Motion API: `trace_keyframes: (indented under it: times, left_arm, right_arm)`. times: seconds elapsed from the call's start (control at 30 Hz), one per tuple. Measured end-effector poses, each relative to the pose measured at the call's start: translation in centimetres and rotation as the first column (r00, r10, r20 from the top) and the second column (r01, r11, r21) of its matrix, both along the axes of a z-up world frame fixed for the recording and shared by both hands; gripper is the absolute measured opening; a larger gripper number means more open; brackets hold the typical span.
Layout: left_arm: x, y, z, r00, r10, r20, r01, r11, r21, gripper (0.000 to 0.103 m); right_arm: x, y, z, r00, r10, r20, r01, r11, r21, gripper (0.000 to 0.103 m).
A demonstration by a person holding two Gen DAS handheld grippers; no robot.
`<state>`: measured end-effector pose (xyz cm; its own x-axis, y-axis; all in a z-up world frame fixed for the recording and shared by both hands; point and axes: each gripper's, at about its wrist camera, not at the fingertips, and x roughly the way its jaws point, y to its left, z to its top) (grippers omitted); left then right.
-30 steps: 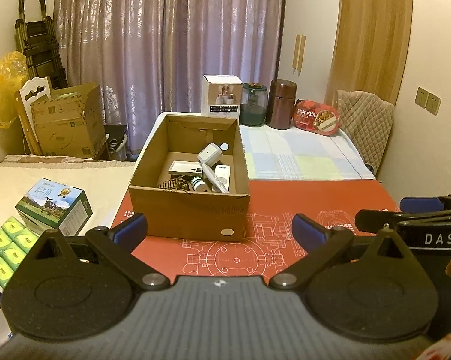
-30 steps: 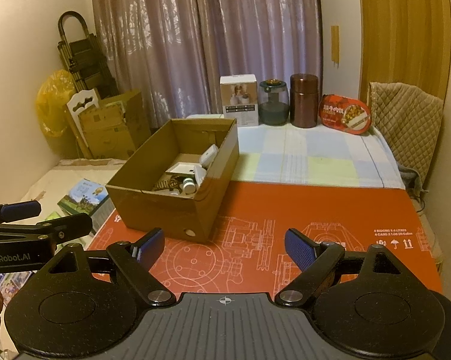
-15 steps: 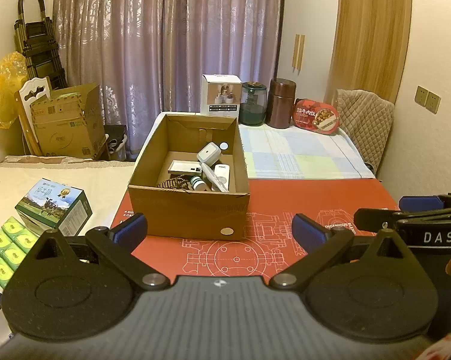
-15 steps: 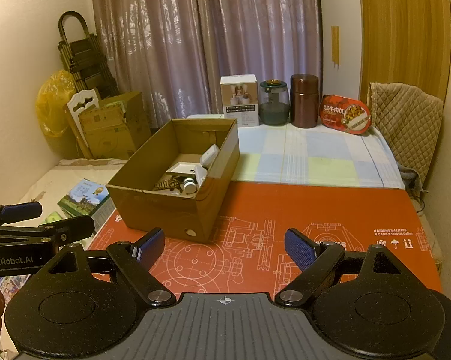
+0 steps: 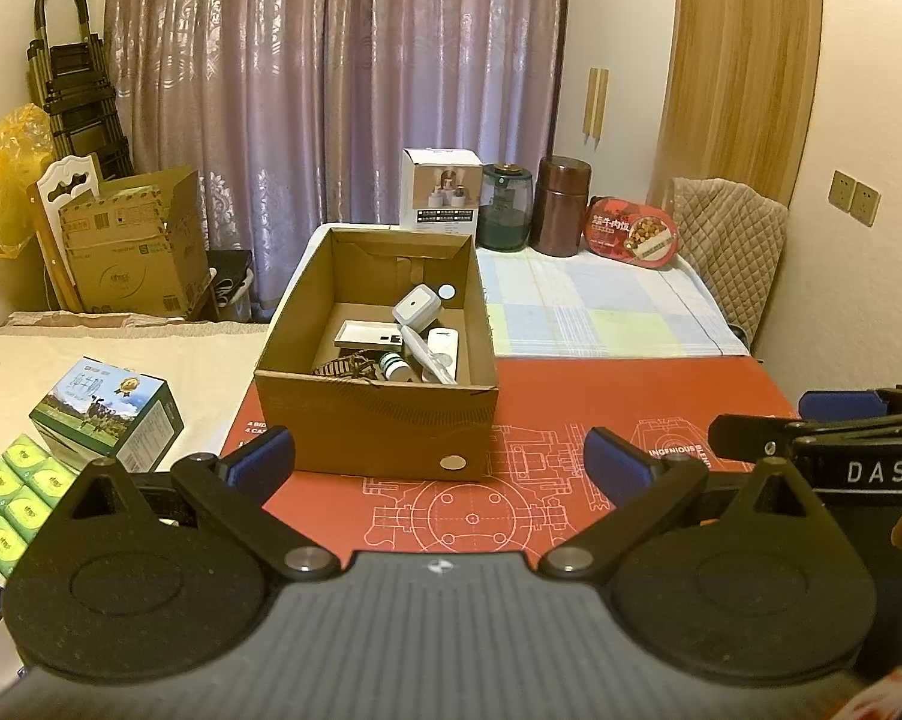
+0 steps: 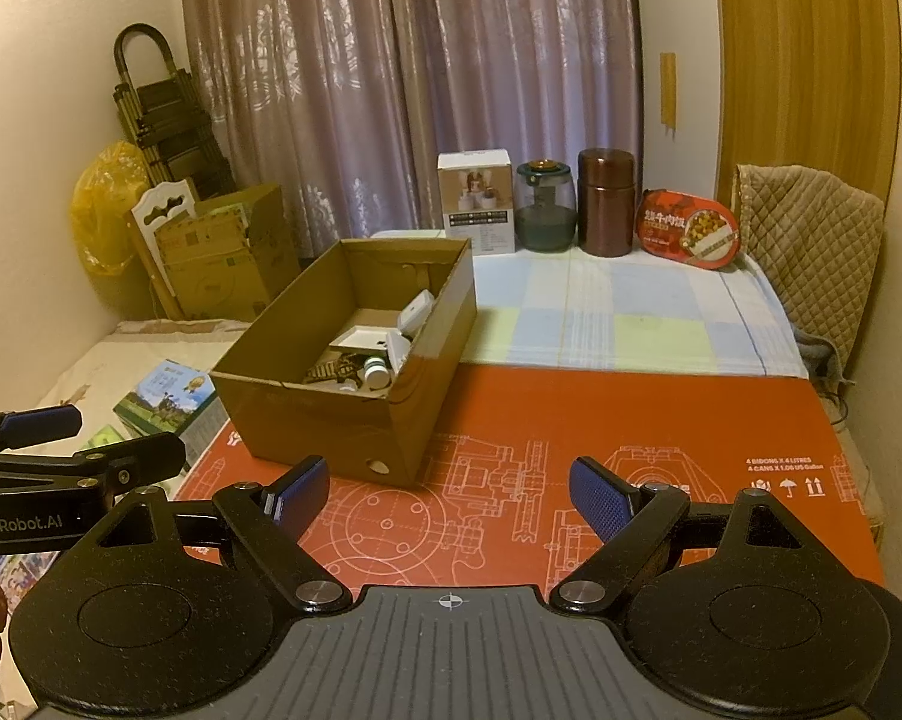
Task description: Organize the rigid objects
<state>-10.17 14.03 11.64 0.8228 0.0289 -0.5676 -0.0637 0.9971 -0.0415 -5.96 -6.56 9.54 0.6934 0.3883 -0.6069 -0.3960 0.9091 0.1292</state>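
Rigid objects are lying in an open cardboard box (image 5: 373,420) that is sitting on the red mat (image 5: 631,396) on the counter: a white flat case (image 5: 364,335), a white device (image 5: 416,307), a small bottle (image 5: 394,367) and a dark tangled piece (image 5: 346,365). Both tools are hovering over the near edge of the mat, short of the box. The left tool (image 5: 439,465) is standing wide with nothing between its blue pads (image 5: 264,461). The right tool (image 6: 448,495) is likewise spread and empty. Behind the box, a white carton (image 6: 476,201), a glass jar (image 6: 544,216), a brown canister (image 6: 606,201) and a red food tub (image 6: 688,231) are lining the counter's far edge.
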Motion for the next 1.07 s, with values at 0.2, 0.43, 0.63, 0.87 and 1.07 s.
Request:
trace_keyframes:
  times: [0.2,0.43,0.63,0.87,1.07]
  left_arm:
    - [-0.01,-0.07,-0.04,1.000,0.001,-0.002,-0.001,1.000,0.000,0.101]
    - [-0.02,-0.05,-0.06,1.000,0.001,-0.003,-0.001,1.000,0.001,0.101]
    - [-0.02,-0.01,-0.06,1.000,0.000,-0.002,0.000,1.000,0.001,0.101]
    - [0.08,0.12,-0.17,1.000,-0.003,-0.006,0.003,1.000,-0.003,0.101]
    - [0.39,0.14,-0.27,1.000,0.003,-0.004,-0.003,1.000,-0.022,0.101]
  right_arm:
    - [0.17,-0.07,-0.13,1.000,-0.002,-0.004,0.002,1.000,0.001,0.084]
    - [0.19,-0.11,-0.20,1.000,-0.002,-0.004,0.002,1.000,0.002,0.084]
    - [0.24,-0.11,-0.27,1.000,-0.002,-0.005,0.002,1.000,0.004,0.084]
    - [0.45,-0.23,-0.39,1.000,-0.005,-0.007,0.005,1.000,0.005,0.084]
    - [0.58,-0.45,-0.51,1.000,-0.010,-0.010,0.010,1.000,0.007,0.084]
